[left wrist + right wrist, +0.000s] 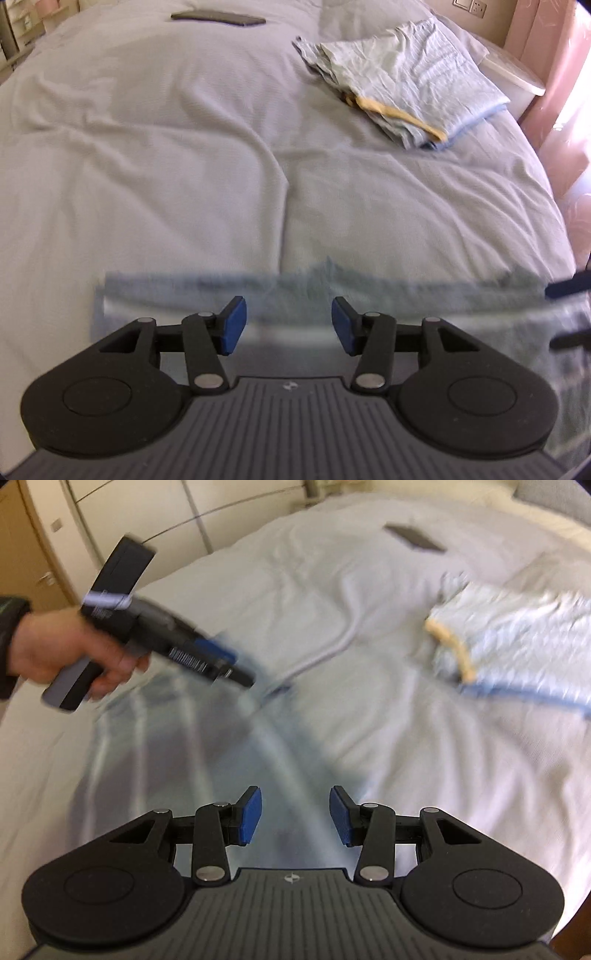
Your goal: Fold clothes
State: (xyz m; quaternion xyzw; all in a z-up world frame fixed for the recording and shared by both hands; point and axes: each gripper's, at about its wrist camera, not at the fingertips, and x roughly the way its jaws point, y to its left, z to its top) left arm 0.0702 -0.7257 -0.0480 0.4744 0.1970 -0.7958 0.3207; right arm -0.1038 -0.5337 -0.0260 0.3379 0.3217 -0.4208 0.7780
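Pale grey bedsheet [166, 155] covers the bed. Near its front edge I see a blurred blue garment [295, 295] under my left gripper [288, 325] and right gripper [295, 816], both with jaws apart, empty. One folded garment [406, 81] lies toward the far right corner.

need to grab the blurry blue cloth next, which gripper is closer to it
Left, probably. The open left gripper sits right at the cloth edge, which spans its fingers. The right gripper, also open, hovers over it; blur hides contact.
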